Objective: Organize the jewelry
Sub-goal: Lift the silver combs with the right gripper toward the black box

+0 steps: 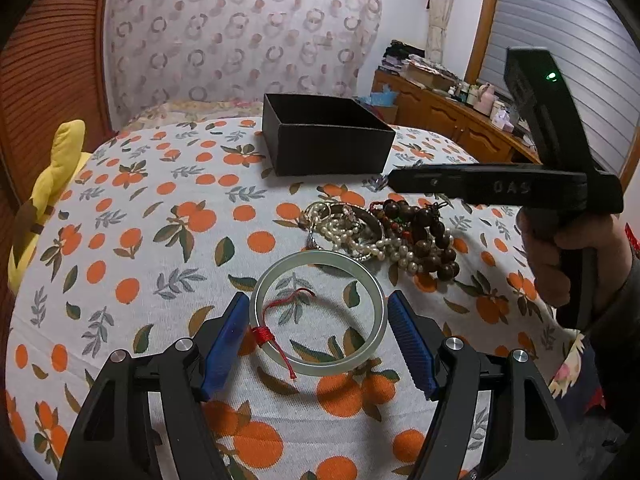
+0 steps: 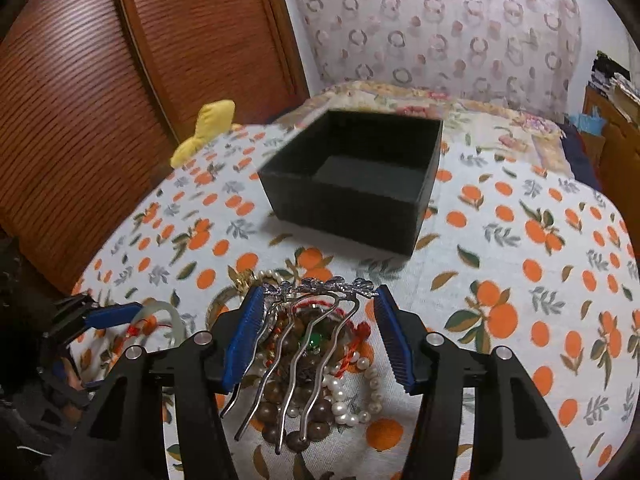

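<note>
The silver pronged hair comb (image 2: pixel 308 344) hangs between the right gripper (image 2: pixel 320 340) pads, left pad touching, grip uncertain; the pale green jade bangle (image 1: pixel 320 316) lies low-centre inside the half-open, empty left gripper (image 1: pixel 320 340); the square black box (image 2: pixel 356 180) sits empty upper-centre; bare orange-print bedsheet (image 2: pixel 520 248) surrounds it.

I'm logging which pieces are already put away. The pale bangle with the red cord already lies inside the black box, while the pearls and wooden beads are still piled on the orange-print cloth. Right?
Not quite. The pale bangle with its red cord is not in the black box; the left wrist view shows it lying on the orange-print cloth between the left gripper's fingers. The pearls and wooden beads are indeed still piled on the cloth.
</note>
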Demonstrator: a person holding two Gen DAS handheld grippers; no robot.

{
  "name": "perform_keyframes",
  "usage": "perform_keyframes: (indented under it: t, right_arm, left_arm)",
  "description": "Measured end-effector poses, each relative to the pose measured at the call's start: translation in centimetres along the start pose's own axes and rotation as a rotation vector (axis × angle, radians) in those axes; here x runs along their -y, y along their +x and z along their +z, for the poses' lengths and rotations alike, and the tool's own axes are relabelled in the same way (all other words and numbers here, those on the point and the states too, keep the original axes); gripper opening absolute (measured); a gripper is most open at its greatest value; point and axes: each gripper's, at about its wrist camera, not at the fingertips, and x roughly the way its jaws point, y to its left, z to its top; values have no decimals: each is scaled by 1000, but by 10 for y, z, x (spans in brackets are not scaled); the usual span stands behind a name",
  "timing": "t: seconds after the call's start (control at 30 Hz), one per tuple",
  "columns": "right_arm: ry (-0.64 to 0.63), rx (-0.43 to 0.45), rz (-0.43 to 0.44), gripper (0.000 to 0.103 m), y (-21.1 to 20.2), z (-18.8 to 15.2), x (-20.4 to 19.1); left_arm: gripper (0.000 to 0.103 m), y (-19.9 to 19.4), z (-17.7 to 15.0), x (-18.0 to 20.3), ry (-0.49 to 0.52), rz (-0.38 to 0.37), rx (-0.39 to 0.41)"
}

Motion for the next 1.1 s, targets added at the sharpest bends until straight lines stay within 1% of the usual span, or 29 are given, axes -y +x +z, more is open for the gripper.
perform_keyframes:
  t: [0.23, 0.27, 0.3, 0.33, 0.37, 0.4, 0.43, 0.47, 0.53, 0.63, 0.7, 0.73, 0.77, 0.8, 0.87, 0.9, 1.03, 1.1]
  right_arm:
    - [6, 65, 32, 59, -25, 12, 10]
    - [-4, 75, 27, 50, -28, 14, 11]
    - [-14, 80, 19, 46, -29, 15, 11]
    - [-27, 88, 10, 46, -31, 18, 12]
    - [-32, 89, 8, 39, -30, 19, 11]
    - [-40, 79, 17, 30, -28, 20, 12]
    - [-40, 59, 28, 15, -23, 21, 14]
    - [-33, 42, 24, 13, -18, 21, 17]
    - [-13, 35, 48, 13, -13, 20, 26]
    - [7, 51, 3, 13, -16, 17, 42]
    - [20, 50, -5, 14, -19, 13, 47]
    - [13, 43, -22, 14, -19, 10, 48]
    - [5, 37, -38, 16, -19, 8, 47]
    - [-11, 23, -63, 21, -18, 3, 45]
    - [-19, 9, -85, 63, -16, -3, 44]
    - [-25, 10, -90, 66, -15, -8, 43]
    - [-54, -32, -101, 66, -5, -19, 39]
    - [-74, -62, -122, 65, 1, -24, 39]
  left_arm:
    - [68, -3, 12, -1, 6, -1, 31]
    - [68, -3, 15, -2, 6, -2, 37]
    - [68, -3, 17, -2, 6, -2, 41]
    - [68, -2, 20, -2, 6, -3, 45]
    - [68, -2, 24, -3, 7, -4, 50]
    - [68, -1, 28, -3, 7, -4, 55]
    - [68, 0, 30, -4, 8, -4, 58]
    - [68, 1, 33, -4, 10, -4, 61]
    - [68, 2, 37, -5, 12, -6, 64]
    - [68, 3, 39, -6, 11, -10, 68]
    - [68, 3, 40, -7, 7, -13, 67]
    - [68, 3, 40, -6, 8, -13, 67]
    - [68, 3, 40, -7, 10, -12, 67]
    - [68, 3, 40, -6, 12, -13, 67]
    - [68, 4, 40, -5, 14, -13, 67]
    - [68, 4, 41, -5, 14, -13, 67]
    - [68, 4, 40, -6, 14, -13, 67]
    - [68, 4, 40, -5, 17, -13, 66]
